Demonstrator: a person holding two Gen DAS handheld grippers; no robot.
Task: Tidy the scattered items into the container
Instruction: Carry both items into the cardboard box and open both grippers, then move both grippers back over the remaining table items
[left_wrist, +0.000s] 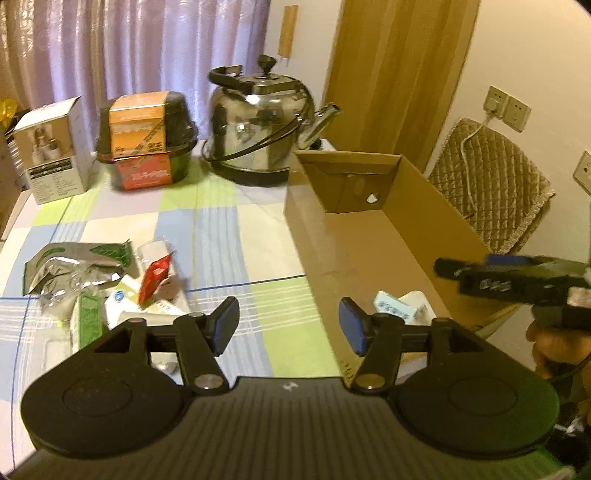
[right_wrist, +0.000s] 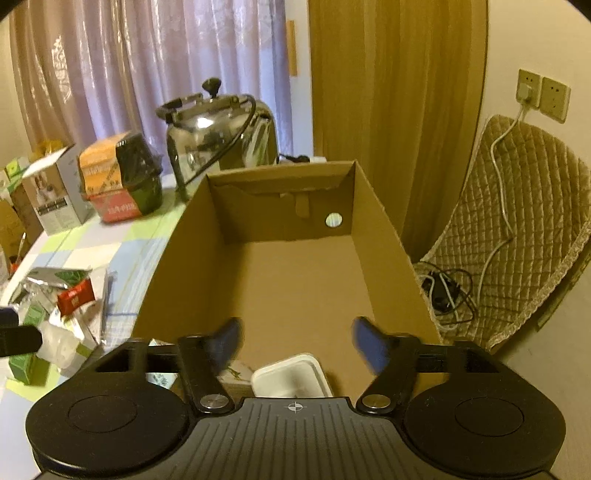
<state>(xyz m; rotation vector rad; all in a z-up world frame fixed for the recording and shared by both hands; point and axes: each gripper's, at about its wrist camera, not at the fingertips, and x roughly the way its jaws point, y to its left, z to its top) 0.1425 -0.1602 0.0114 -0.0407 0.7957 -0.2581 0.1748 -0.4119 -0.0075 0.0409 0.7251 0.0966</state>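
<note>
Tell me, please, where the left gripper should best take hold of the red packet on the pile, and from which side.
Probably its raised upper end. The red packet leans tilted on the pile, top edge free, so the open left gripper could come from above and close across its thin faces.

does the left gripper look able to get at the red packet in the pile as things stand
Probably yes: the left gripper is open and empty, and the red packet lies on top of the pile of foil wrappers just ahead to its left, with nothing covering it.

Dim warm light, blurred fisheye edges
</note>
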